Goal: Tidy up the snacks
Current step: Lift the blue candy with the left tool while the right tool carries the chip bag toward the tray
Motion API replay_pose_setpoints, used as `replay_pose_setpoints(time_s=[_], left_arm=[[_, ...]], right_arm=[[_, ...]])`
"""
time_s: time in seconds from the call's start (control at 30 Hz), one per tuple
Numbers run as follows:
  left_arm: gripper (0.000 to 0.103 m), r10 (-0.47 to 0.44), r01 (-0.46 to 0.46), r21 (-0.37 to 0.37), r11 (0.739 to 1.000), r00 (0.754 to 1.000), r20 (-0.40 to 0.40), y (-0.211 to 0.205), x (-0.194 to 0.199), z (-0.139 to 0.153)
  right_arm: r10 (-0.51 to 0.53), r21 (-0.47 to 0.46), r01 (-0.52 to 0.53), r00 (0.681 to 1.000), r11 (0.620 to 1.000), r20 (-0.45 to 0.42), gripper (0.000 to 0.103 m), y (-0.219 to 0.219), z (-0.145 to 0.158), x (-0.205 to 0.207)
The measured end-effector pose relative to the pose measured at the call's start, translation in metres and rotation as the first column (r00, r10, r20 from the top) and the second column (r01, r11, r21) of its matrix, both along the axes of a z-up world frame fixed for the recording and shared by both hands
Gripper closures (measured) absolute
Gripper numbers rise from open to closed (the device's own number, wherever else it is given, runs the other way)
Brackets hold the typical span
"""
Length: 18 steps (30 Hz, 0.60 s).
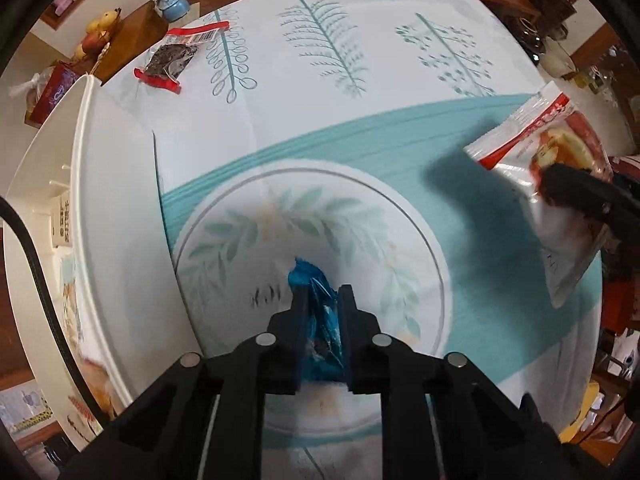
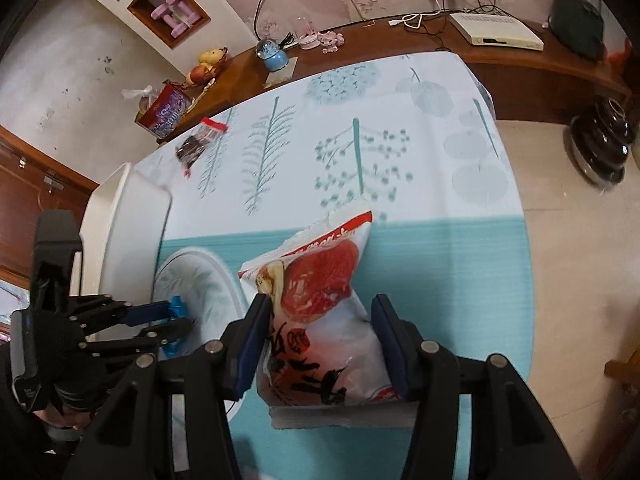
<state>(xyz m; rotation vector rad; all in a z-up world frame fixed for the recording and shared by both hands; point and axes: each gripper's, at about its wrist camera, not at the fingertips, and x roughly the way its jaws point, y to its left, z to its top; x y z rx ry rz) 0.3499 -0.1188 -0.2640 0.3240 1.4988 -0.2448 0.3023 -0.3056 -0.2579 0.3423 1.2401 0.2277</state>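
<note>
Blue wrapper (image 1: 320, 320) pinched tight in the left gripper (image 1: 323, 300), jaws closed right down on it, gripper aimed straight at the table (image 1: 400, 80) over the round leaf pattern printed on the cloth. It looks like a small foil sweet or snack, crumpled between the pads, and I'd judge it clear of the cloth.

Over on the right, the right gripper (image 2: 320, 320) has the big red-and-white snack bag (image 2: 316, 304) between its pads, jaws about half open with the bag filling the gap. The near pad presses the bag's side; the far pad looks to touch it too, so I'd call that a hold, though a soft one on a puffy bag.

White tray (image 1: 92, 184) sits along the left edge of the table, rim raised, and both hands seem bound for it. One dark snack packet (image 1: 170, 60) with red ends waits near the far left corner, untouched.

To do this well: carry the blue wrapper over the tray rim before letting go, not onto the rim. Keep the two grippers apart as they converge. The big bag could slip or swing, so squeeze firmly and lower it flat.
</note>
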Motion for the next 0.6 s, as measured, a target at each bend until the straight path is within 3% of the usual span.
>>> replay_pose_setpoints(time_s=[0.07,0.2,0.4,0.6], left_arm=[[0.098,-0.009,0.009,-0.014,1.000,1.000,-0.005,0.000,-0.010,0.007],[0.098,-0.009,0.009,-0.033,0.999,1.000,-0.006,0.008,-0.024,0.021],[0.098,0.049,-0.051,-0.152,0.987,0.999,-0.021,0.032,-0.038,0.046],[0.097,0.059,-0.064,-0.215,0.975,0.998,-0.030,0.046,-0.044,0.062]], right_arm=[[0.012,-0.014,-0.011,1.000,1.000,0.009,0.051,0.006,0.006,-0.012],[0.013,-0.010,-0.013,1.000,1.000,0.015,0.051,0.015,0.013,-0.031],[-0.026,0.015,0.026,0.999,1.000,0.044,0.051,0.024,0.026,-0.059],[-0.094,0.034,0.092,0.992,0.995,0.079,0.051,0.033,0.034,-0.087]])
